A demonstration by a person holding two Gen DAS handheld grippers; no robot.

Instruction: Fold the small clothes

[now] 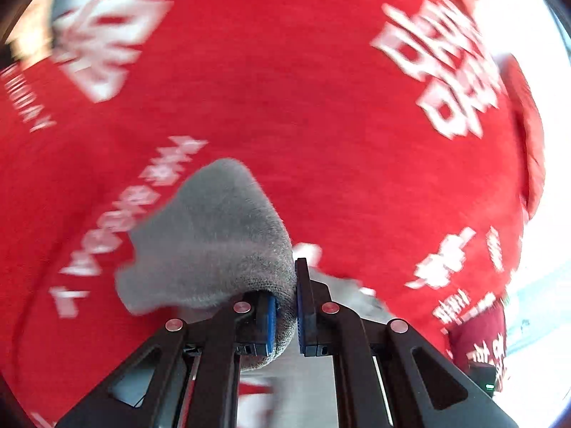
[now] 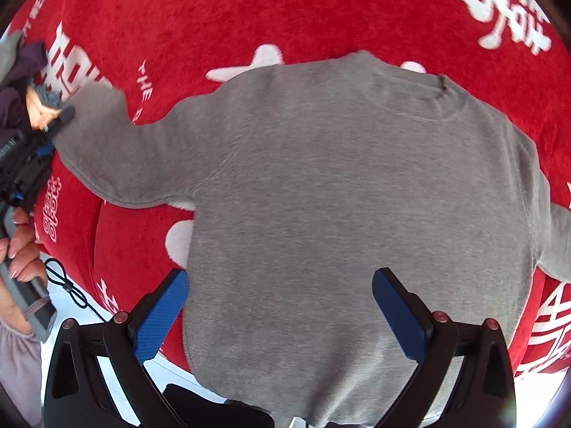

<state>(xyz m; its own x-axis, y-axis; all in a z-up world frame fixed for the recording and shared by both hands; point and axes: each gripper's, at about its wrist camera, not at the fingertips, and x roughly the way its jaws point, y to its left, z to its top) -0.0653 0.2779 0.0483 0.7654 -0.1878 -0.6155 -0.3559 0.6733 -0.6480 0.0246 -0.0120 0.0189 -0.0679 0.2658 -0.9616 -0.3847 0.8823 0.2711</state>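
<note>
Left wrist view: our left gripper [image 1: 285, 306] has its blue-padded fingers [image 1: 270, 324] pinched tight on the cuff end of the small grey knit sweater [image 1: 210, 235]. The sleeve fabric bunches out ahead and left of the fingers, lifted off the red plush cloth with white lettering [image 1: 285, 89] that fills most of the view. Frame is motion-blurred, so the lettering is unreadable. A darker red item [image 1: 478, 339] sits at the lower right edge; we cannot tell what it is.

Right wrist view: our right gripper [image 2: 280, 315] hovers over the sweater's lower body, its blue-padded fingers [image 2: 160, 317] spread wide with nothing between them. The grey sweater [image 2: 339, 196] lies flat on the red cloth [image 2: 214, 10], neckline towards the top right, hem at the bottom of the frame near the gripper. One sleeve stretches out to the upper left, where the left gripper [image 2: 62, 117] holds its cuff. The other sleeve runs off the right edge. The person's hand [image 2: 18, 249] grips the left tool's handle at the far left. A thin black cord [image 2: 67, 285] lies on the white worktop [image 2: 64, 303] beside the cloth edge.
</note>
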